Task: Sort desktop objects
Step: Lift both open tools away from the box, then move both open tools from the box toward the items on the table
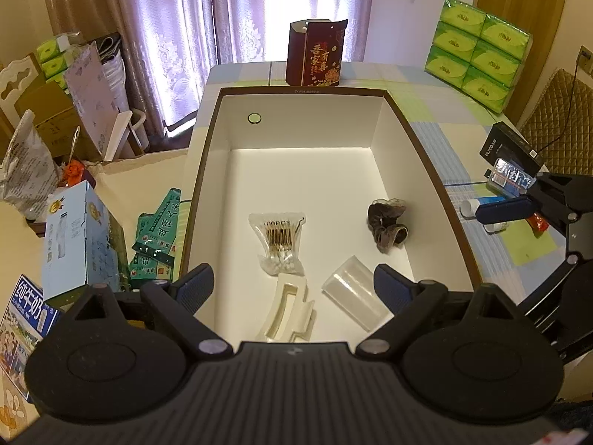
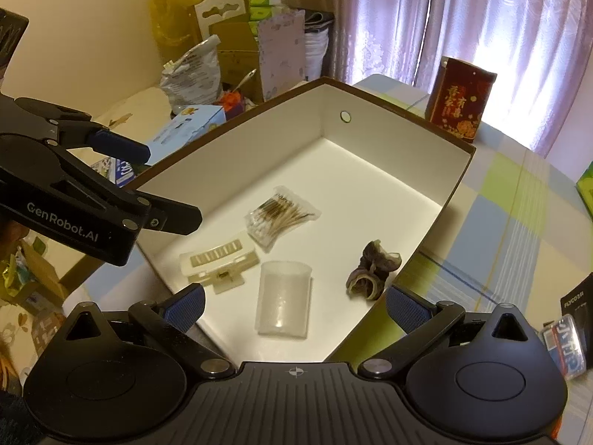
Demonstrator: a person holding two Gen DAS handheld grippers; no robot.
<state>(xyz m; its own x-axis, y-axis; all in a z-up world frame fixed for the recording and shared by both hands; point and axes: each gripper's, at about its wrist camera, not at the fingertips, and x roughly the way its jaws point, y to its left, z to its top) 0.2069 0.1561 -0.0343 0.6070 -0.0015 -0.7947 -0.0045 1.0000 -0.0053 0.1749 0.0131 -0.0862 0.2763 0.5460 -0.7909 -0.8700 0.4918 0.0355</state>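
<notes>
Box sits straight ahead of both pairs of fingers, white inside, brown rim, already holding four sorted things: cotton swab pack, cream hair clip, clear plastic cup lying on its side, dark scrunchie. Left gripper hovers over the near end of the box, fingers released and spread wide, nothing between them; clip and cup lie just ahead between the fingertips. Right gripper is likewise released and empty, over the near right corner of the box, cup directly ahead of it.

Relation that matters for the coming move: unsorted items lie outside the box, past its right wall on the checked worktop. There, in the left wrist view: a white-and-blue tube, a clear case with blue print, a black carton, a small red-orange item partly hidden. The tube's long axis runs roughly crosswise, parallel to the near edge of the box. In the right wrist view only the clear case and black carton show, well off to the right of the right fingers. Right hand looks nearer, so likely it should swing right and take one; left would have to cross the box
</notes>
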